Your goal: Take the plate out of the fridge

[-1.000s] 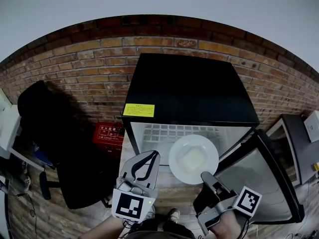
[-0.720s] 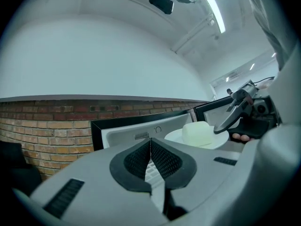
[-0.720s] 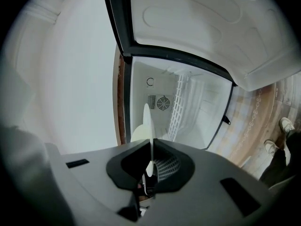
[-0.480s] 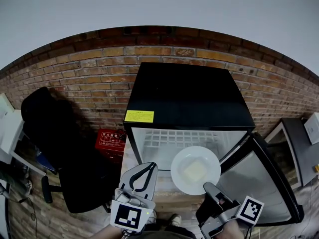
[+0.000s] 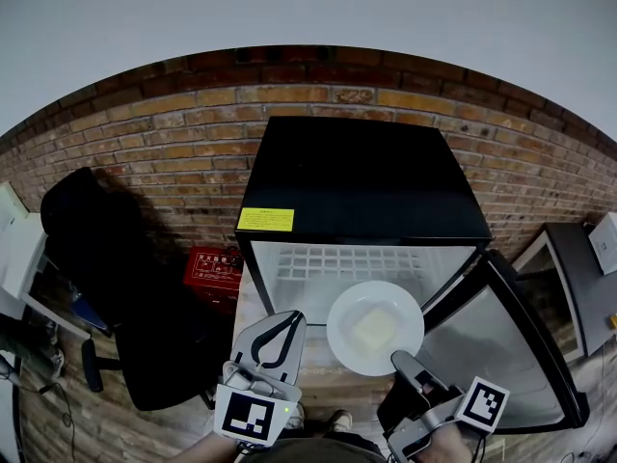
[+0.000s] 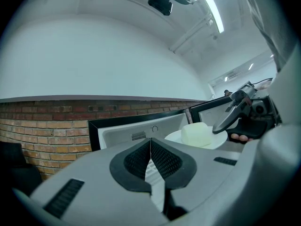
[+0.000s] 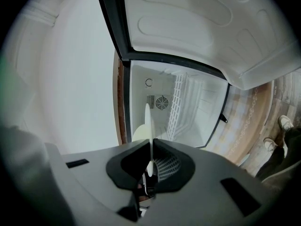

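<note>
A white plate [image 5: 375, 327] with a pale yellow block [image 5: 371, 328] on it hangs in front of the open black fridge [image 5: 364, 181], just outside its white inside. My right gripper [image 5: 398, 360] is shut on the plate's near rim; in the right gripper view the plate [image 7: 148, 121] stands edge-on between the pressed pads. My left gripper [image 5: 292, 321] is shut and empty, to the left of the plate. The left gripper view shows its jaws closed [image 6: 150, 147], with the plate [image 6: 214, 140], the block [image 6: 197, 133] and the right gripper beyond.
The fridge door [image 5: 511, 355] stands open to the right. A wire shelf [image 7: 181, 105] and a fan vent [image 7: 162, 102] show inside the fridge. A black chair [image 5: 106, 258] and a red box [image 5: 214, 263] sit left, against a brick wall [image 5: 145, 133].
The plate has come a little further out of the fridge toward me, in the right gripper's hold. The left gripper has dropped back slightly.
</note>
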### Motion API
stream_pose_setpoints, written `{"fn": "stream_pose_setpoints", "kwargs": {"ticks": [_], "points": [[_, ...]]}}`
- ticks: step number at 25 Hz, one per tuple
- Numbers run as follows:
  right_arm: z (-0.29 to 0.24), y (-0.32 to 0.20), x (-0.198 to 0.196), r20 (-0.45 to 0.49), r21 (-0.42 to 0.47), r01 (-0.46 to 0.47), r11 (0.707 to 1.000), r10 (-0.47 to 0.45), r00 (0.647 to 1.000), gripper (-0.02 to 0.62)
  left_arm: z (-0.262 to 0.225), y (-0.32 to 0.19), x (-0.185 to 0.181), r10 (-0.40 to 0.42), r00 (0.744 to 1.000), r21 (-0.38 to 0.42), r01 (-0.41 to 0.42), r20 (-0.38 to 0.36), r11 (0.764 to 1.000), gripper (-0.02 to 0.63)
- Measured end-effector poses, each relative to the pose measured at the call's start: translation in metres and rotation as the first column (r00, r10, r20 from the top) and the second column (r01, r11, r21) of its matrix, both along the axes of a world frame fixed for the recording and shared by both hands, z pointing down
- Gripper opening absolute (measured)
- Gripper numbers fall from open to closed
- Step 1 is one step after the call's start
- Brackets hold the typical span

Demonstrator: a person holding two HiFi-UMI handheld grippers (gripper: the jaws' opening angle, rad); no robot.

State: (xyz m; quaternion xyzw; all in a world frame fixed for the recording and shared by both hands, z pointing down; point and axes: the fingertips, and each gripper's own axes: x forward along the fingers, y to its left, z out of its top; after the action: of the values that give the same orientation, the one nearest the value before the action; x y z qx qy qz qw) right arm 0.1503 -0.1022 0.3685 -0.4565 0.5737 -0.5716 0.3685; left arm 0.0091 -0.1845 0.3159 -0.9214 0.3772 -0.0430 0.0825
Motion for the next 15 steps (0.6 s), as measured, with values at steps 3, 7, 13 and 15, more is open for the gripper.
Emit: {"fn": "stream_pose_setpoints", "kwargs": {"ticks": [3, 7, 13, 15], "points": [[-0.002, -0.004, 0.001, -0.005, 0.013, 0.003, 1.000, -0.003, 1.000, 0.032, 0.000, -0.002, 0.003, 0.002, 1.000, -0.003, -0.002, -0.004, 1.000, 0.018], [-0.002, -0.007, 0.000, 0.010, 0.020, 0.002, 1.000, -0.003, 1.000, 0.032, -0.001, -0.005, 0.005, 0.004, 1.000, 0.000, -0.004, -0.009, 1.000, 0.018], [-0.005, -0.013, -0.003, 0.005, 0.033, 0.014, 0.999, -0.015, 1.000, 0.032, -0.002, -0.008, 0.004, 0.003, 1.000, 0.001, -0.003, -0.011, 1.000, 0.018], [-0.006, -0.013, -0.003, 0.006, 0.037, 0.015, 0.999, -0.015, 1.000, 0.032, -0.002, -0.008, 0.004, 0.002, 1.000, -0.001, -0.002, -0.011, 1.000, 0.018]]}}
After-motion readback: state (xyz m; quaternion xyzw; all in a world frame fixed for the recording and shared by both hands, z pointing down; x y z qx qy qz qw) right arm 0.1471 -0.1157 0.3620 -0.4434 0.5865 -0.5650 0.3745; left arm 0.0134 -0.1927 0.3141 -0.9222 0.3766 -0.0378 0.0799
